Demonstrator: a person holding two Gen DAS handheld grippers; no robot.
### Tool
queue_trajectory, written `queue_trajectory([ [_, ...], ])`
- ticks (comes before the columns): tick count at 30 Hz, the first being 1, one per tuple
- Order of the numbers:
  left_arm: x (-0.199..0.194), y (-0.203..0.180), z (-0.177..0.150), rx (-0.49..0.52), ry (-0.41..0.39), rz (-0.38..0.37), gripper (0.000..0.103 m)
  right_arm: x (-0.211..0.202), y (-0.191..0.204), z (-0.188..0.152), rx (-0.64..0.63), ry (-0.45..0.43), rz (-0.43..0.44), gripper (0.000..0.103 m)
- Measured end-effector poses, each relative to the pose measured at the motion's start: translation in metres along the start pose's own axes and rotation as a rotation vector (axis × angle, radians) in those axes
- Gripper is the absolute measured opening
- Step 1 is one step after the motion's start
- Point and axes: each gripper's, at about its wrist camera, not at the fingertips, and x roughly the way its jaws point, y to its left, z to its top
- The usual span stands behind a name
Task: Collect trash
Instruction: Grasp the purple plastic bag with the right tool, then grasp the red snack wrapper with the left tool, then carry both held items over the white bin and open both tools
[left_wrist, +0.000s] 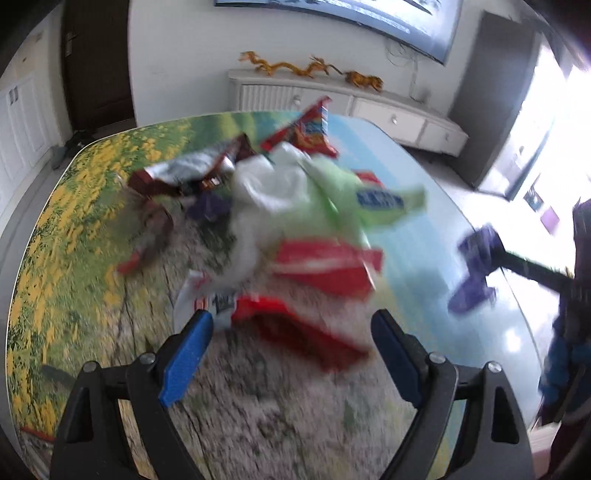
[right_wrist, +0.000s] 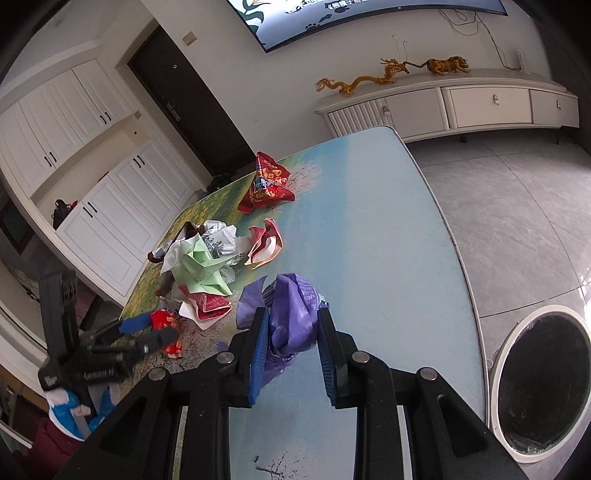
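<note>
Right now my right gripper (right_wrist: 291, 343) is clenched on a crumpled purple wrapper (right_wrist: 291, 314) just above the tabletop (right_wrist: 388, 240), near the bin (right_wrist: 539, 384). My left gripper (left_wrist: 291, 350) hangs spread wide, empty, over a red wrapper (left_wrist: 295, 328) in the trash pile (left_wrist: 280, 206).

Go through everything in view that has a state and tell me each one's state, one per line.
Right gripper: shut on the purple bag.
Purple bag: crumpled, pinched between the fingers.
Left gripper: open, nothing between its fingers, pointed at the trash pile.
Trash pile: loose wrappers, still on the table.
Trash bin: open-topped, on the floor beside the table.
Dark door: closed.
Wall screen: on.
</note>
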Motion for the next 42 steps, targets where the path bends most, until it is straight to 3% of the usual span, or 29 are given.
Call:
queue_trajectory([
  [3, -0.002, -0.006, -0.013, 0.012, 0.02, -0.01, 0.087, 0.0, 0.0, 0.0, 0.008, -0.002, -0.005, 0.024],
  [11, -0.014, -0.003, -0.006, -0.137, -0.018, -0.024, 0.086, -0.007, 0.003, -0.002, -0.001, -0.012, -0.013, 0.024],
  [12, -0.013, -0.005, -0.002, -0.141, -0.016, 0.009, 0.079, -0.008, 0.002, -0.002, 0.002, -0.014, -0.014, 0.024],
  [13, -0.01, -0.006, 0.001, -0.143, -0.004, 0.025, 0.064, -0.009, 0.001, -0.002, 0.004, -0.016, -0.016, 0.024],
  [14, -0.007, -0.006, 0.003, -0.154, 0.014, 0.023, 0.057, -0.009, 0.0, -0.002, 0.008, -0.019, -0.019, 0.024],
  [16, 0.002, -0.002, 0.003, -0.19, 0.054, 0.028, 0.033, -0.011, -0.001, -0.002, 0.013, -0.023, -0.02, 0.025],
  [20, 0.0, 0.004, -0.003, -0.229, 0.055, 0.02, 0.012, -0.016, -0.002, -0.003, 0.016, -0.032, -0.024, 0.025],
  [30, -0.06, -0.011, -0.016, -0.184, -0.108, 0.1, 0.01, -0.034, -0.004, -0.006, 0.015, -0.076, -0.022, 0.024],
  [36, -0.071, -0.069, 0.009, 0.004, -0.153, -0.024, 0.01, -0.072, -0.04, -0.002, 0.1, -0.175, -0.117, 0.024],
  [42, -0.043, -0.171, 0.047, 0.214, -0.118, -0.211, 0.011, -0.121, -0.107, -0.005, 0.227, -0.256, -0.336, 0.024],
])
